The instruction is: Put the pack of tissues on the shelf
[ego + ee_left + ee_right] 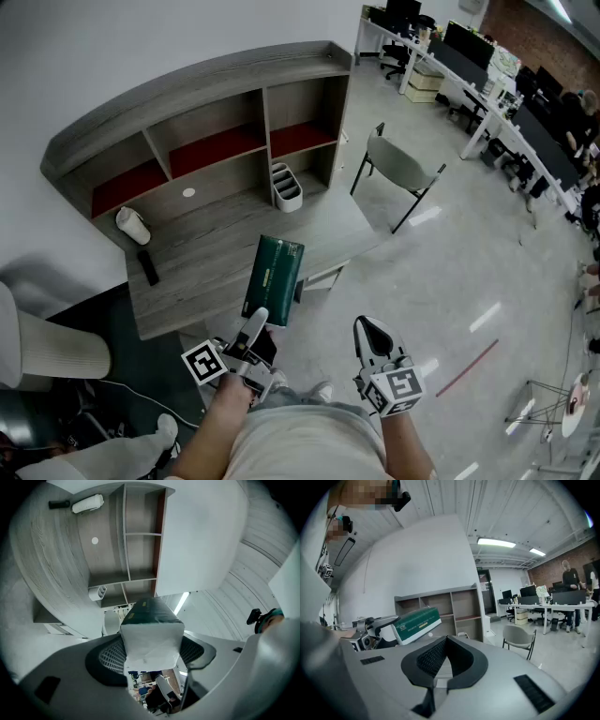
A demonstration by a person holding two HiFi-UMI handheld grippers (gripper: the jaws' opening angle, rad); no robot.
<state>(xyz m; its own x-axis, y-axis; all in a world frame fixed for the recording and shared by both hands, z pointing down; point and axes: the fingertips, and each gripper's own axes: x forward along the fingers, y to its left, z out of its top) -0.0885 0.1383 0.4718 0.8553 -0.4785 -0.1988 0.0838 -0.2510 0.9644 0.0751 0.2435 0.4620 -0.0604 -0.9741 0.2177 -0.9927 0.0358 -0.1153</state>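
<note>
The pack of tissues [274, 277] is a long dark green box with a white end. It hangs above the front edge of the wooden desk [202, 258], and my left gripper [258, 325] is shut on its near end. In the left gripper view the white end of the pack [152, 641] fills the space between the black pads [111, 657]. The grey shelf unit [202, 75] with red back panels stands at the back of the desk, beyond the pack. My right gripper [370, 333] hovers to the right of the desk with its jaws together and nothing in them. From the right gripper view the pack [417, 624] shows in front of the shelf [454, 603].
On the desk are a white divided holder [286, 187], a white roll [133, 225] and a black object [147, 267]. A grey chair [398, 169] stands right of the desk, with office desks beyond it. A white seat [47, 347] is at the left.
</note>
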